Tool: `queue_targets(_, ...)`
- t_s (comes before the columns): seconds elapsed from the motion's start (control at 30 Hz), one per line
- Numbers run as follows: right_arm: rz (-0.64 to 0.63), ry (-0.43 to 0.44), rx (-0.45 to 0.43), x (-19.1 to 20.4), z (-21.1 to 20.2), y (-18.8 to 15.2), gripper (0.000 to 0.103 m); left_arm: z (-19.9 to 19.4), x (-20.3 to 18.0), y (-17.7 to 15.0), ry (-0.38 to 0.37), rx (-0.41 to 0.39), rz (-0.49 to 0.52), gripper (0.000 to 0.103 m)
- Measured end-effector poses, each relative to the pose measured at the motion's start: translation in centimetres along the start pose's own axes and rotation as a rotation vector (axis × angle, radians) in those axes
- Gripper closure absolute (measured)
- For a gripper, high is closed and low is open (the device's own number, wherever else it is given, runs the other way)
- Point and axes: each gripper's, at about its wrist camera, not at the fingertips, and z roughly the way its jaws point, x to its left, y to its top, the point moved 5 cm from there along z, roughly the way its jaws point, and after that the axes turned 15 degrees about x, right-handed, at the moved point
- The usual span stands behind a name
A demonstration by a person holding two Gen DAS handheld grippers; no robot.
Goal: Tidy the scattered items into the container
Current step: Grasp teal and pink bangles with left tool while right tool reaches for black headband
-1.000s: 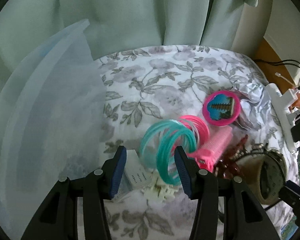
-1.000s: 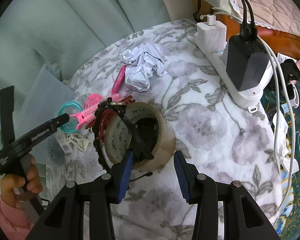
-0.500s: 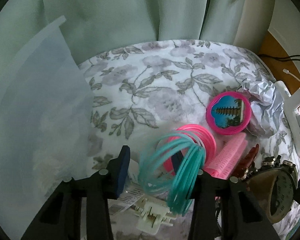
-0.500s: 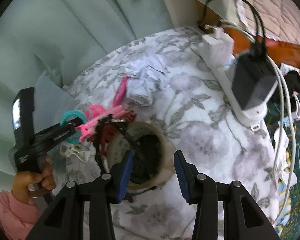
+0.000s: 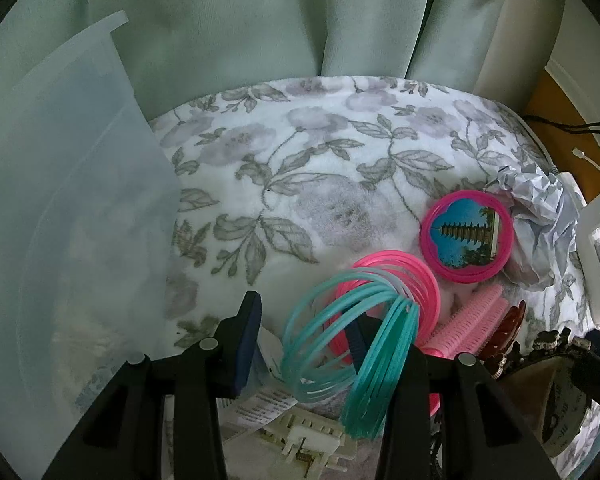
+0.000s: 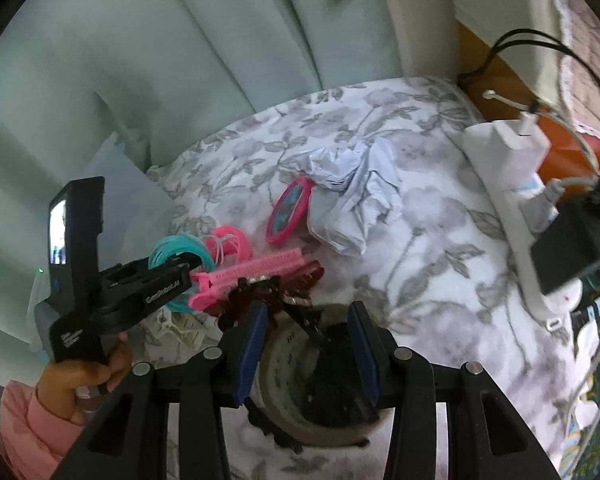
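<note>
The left gripper point(image 5: 304, 340) has its jaws wide apart around the teal-and-pink plastic spring coil point(image 5: 364, 344) on the floral bench cloth point(image 5: 300, 168). The right gripper point(image 6: 308, 344) gapes over a brown tape roll point(image 6: 288, 384). The translucent plastic container point(image 5: 72, 216) stands left, contents unclear.

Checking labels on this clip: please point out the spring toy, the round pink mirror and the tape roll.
spring toy point(image 5: 384, 344): left wrist view, on the teal coils.
round pink mirror point(image 5: 466, 236): left wrist view, on the pagoda picture at its middle.
tape roll point(image 6: 286, 364): right wrist view, on the printed side wall.
</note>
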Motion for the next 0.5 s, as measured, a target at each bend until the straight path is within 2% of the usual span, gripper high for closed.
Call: queue_targets(0.5,-0.065,-0.015,0.014,1.4,1.8,1.4,0.056,0.5,0.4,0.3,-0.030,0.002,-0.007,0.060)
